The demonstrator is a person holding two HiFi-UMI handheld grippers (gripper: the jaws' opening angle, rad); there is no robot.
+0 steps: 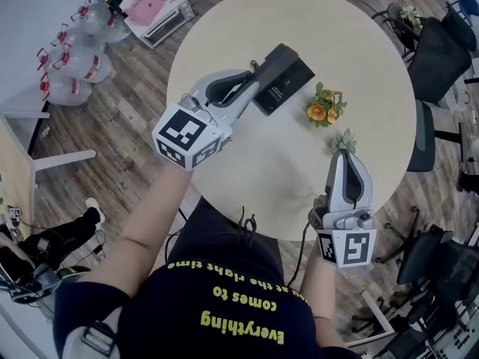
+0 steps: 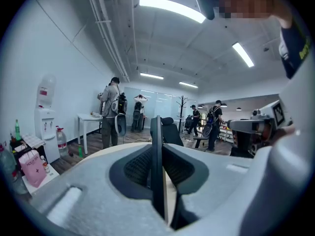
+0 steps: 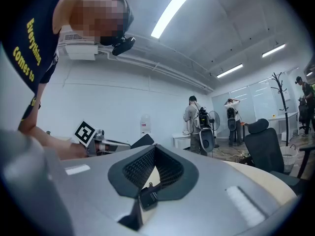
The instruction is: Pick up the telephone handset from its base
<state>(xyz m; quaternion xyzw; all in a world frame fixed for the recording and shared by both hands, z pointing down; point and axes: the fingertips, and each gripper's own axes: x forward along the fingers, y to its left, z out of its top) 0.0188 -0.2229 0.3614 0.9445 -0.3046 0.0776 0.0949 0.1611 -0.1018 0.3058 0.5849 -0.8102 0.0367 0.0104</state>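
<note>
**A:** What does the head view show?

**B:** A round tabletop (image 1: 247, 28), seen from above. The left hand-held gripper (image 1: 253, 88) grasps a flat black telephone piece (image 1: 288, 73) just left of a sprig of orange flowers (image 1: 323, 108). I cannot tell whether it is the handset or the base. The right hand-held gripper (image 1: 346, 159) sits nearer the person than the flowers, its tip at a small green succulent (image 1: 344, 140).

**A:** And the left gripper view?

**B:** The jaws clamp on the thin black piece, which stands edge-on between them. People (image 2: 110, 112) stand in the office beyond.

**A:** The right gripper view?

**B:** Its jaws are clenched, pads meeting with nothing between them.
</note>
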